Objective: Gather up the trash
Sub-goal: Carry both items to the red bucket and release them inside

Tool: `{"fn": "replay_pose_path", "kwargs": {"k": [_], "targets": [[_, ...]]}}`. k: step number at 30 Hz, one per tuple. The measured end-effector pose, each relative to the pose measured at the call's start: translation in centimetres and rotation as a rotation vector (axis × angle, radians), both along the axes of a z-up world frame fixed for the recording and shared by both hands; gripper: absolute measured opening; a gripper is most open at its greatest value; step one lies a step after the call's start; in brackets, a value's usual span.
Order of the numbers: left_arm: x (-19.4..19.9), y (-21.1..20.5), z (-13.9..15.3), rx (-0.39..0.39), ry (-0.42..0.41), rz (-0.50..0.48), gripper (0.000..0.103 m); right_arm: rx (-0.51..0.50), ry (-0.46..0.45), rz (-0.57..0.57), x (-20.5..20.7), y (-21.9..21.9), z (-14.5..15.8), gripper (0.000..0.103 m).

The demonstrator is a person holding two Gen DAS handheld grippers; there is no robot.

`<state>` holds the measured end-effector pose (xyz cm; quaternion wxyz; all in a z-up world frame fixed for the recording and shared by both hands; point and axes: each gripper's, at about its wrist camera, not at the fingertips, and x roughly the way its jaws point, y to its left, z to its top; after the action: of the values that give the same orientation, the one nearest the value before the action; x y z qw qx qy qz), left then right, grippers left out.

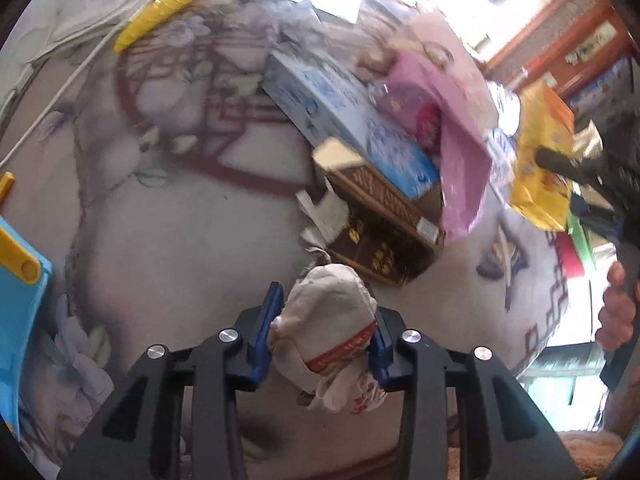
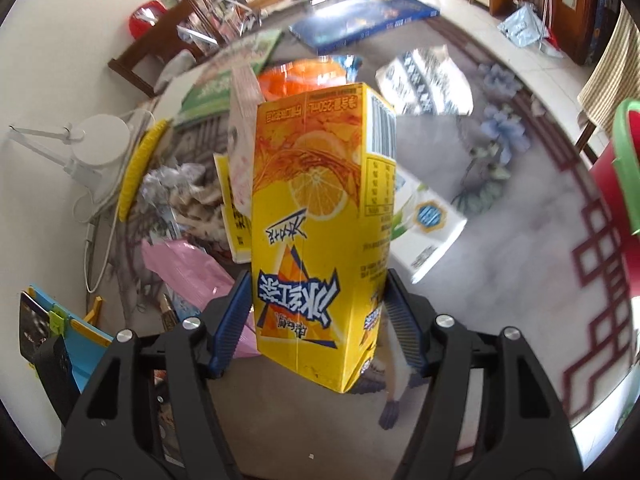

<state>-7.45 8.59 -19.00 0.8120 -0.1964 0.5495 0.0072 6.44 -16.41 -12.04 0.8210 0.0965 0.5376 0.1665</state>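
Trash in both my grippers: left gripper (image 1: 324,344) pinches a crumpled wrapper (image 1: 326,332), right gripper (image 2: 320,320) clamps a yellow drink carton (image 2: 320,216); boxes (image 1: 352,132) beyond my fingers remain

A round table (image 1: 192,216) under a floral cloth carries a heap of litter: a blue box (image 1: 348,120) over a brown box (image 1: 384,224), a pink bag (image 1: 452,136), crumpled paper (image 2: 176,188), a white carton (image 2: 428,224) and a yellow comb (image 1: 160,12).

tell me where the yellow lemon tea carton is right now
Right wrist view, centre: yellow lemon tea carton clamped in the right gripper, above the floral table.
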Motion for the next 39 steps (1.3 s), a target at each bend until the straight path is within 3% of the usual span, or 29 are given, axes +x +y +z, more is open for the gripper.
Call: {"fn": "replay_pose_path", "kwargs": {"k": [8, 16, 24, 30, 37, 39], "targets": [[1.6, -1.1, 7.0, 0.086, -0.213, 0.025, 0.035, -0.013, -0.136, -0.04, 0.1, -3.0, 4.5, 0.064], [7.5, -9.8, 11.9, 0.025, -0.36, -0.097, 0.035, -0.015, -0.233, -0.086, 0.8, -9.1, 7.3, 0.064], [13.7, -22.1, 13.4, -0.072, -0.404, -0.252, 0.035, -0.098, -0.25, -0.233, 2.5, -21.3, 8.2, 0.064], [18.3, -32.6, 12.9, -0.121, -0.394, -0.389, 0.035, -0.175, -0.171, -0.363, 3.1, -30.5, 5.8, 0.064], [21.3, -42.1, 12.1, -0.138, -0.361, -0.521, 0.036, -0.179, -0.078, -0.431, 2.8, -36.0, 2.7, 0.065], [21.7, -44.0, 11.8, -0.14, -0.347, -0.545, 0.036, -0.174, -0.063, -0.448, 2.6, -37.0, 2.2, 0.072]]}}
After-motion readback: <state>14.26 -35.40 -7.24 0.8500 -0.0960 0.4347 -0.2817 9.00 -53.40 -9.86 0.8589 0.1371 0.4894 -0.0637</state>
